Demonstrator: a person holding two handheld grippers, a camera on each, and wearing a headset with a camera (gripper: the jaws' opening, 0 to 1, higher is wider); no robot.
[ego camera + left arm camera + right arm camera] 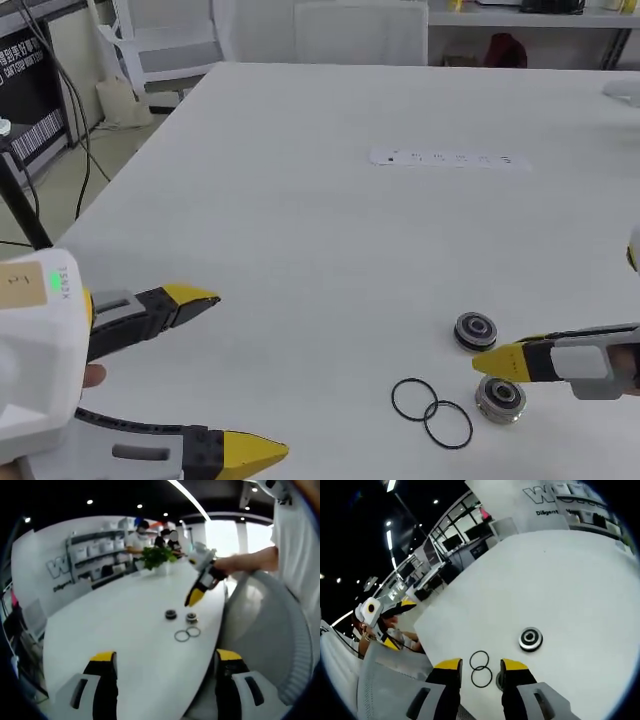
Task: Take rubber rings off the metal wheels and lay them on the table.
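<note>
Two metal wheels lie near the table's front right: one with a dark rim and a silvery one, half hidden by a jaw in the right gripper view. Two thin black rubber rings lie flat and overlapping beside them. My right gripper hovers just over the silvery wheel, open and holding nothing. My left gripper stands wide open at the front left, far from the parts.
A white power strip lies mid-table farther back. The table edge runs along the left, with a chair and cables beyond it. A potted plant stands at the far end, with people behind it.
</note>
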